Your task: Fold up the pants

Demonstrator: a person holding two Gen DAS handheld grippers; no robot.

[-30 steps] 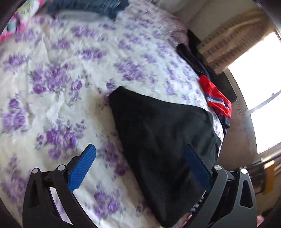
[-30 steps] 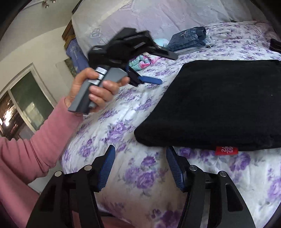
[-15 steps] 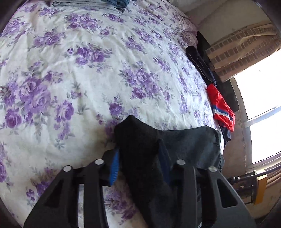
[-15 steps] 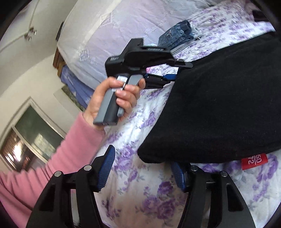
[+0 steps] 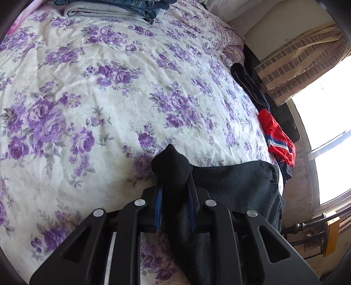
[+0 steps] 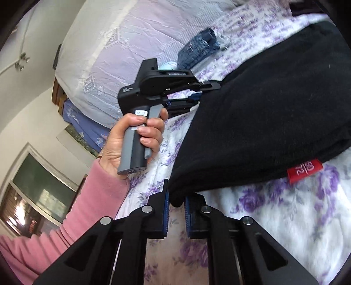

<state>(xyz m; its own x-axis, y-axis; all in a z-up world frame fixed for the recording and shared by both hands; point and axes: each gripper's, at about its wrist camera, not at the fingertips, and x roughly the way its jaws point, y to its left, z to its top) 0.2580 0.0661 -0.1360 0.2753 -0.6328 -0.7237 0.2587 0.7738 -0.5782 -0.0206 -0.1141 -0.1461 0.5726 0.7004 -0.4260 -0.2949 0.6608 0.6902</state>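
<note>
Folded black pants (image 5: 237, 188) lie on the floral bedspread (image 5: 87, 87), near its right edge. My left gripper (image 5: 175, 184) has one corner of the pants bunched between its blue pads (image 5: 159, 208), and its jaws are closing on the fabric. In the right wrist view the pants (image 6: 263, 109) fill the right side, with a red size tag (image 6: 305, 170) at their near edge. My right gripper (image 6: 176, 193) is closing on the near corner, which is between its pads. A hand in a pink sleeve (image 6: 131, 140) holds the left gripper (image 6: 197, 96) at the far corner.
A stack of folded jeans and grey cloth (image 5: 114, 8) sits at the head of the bed. A red garment (image 5: 276, 140) and a dark one (image 5: 248, 83) hang over the bed's right edge by a bright window (image 5: 329, 114). Pale pillows (image 6: 122, 43) lie behind.
The left gripper came forward over the pants' corner and its wide jaws closed on it. The right gripper rolled, and its jaws closed on the near corner.
</note>
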